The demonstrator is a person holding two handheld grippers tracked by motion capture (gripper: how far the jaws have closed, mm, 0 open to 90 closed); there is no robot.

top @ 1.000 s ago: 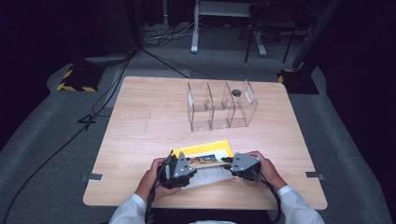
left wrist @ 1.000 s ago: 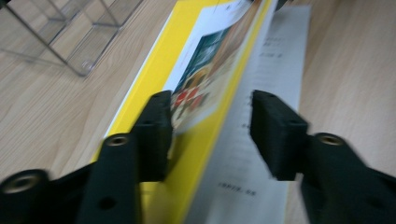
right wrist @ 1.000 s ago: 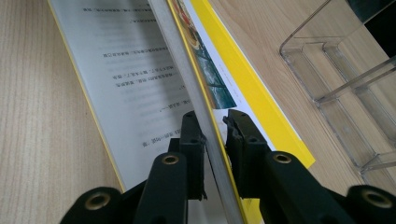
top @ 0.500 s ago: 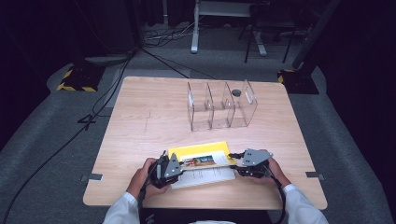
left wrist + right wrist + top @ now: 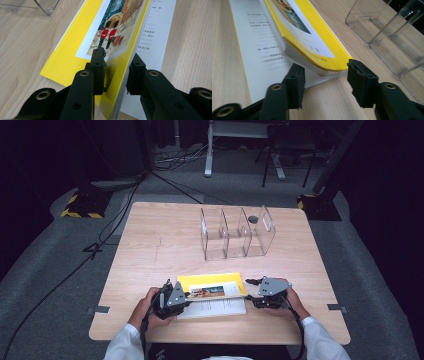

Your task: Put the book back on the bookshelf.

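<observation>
My left gripper [image 5: 115, 72] gapes open at the book's [image 5: 212, 287] left end, one jaw over the yellow cover, the other beside its edge. My right gripper [image 5: 325, 81], open too, straddles the right corner. The book lies long-axis between them on a sheet [image 5: 215, 307] on the counter [image 5: 165, 240], rack [image 5: 237, 232] well beyond.

A yellow booklet [image 5: 212, 286] with a picture of red-coated guards on its cover lies flat near the front edge of the table [image 5: 150, 240], midway along it. It rests on a white printed sheet [image 5: 220, 307], which sticks out toward the front edge.
</observation>
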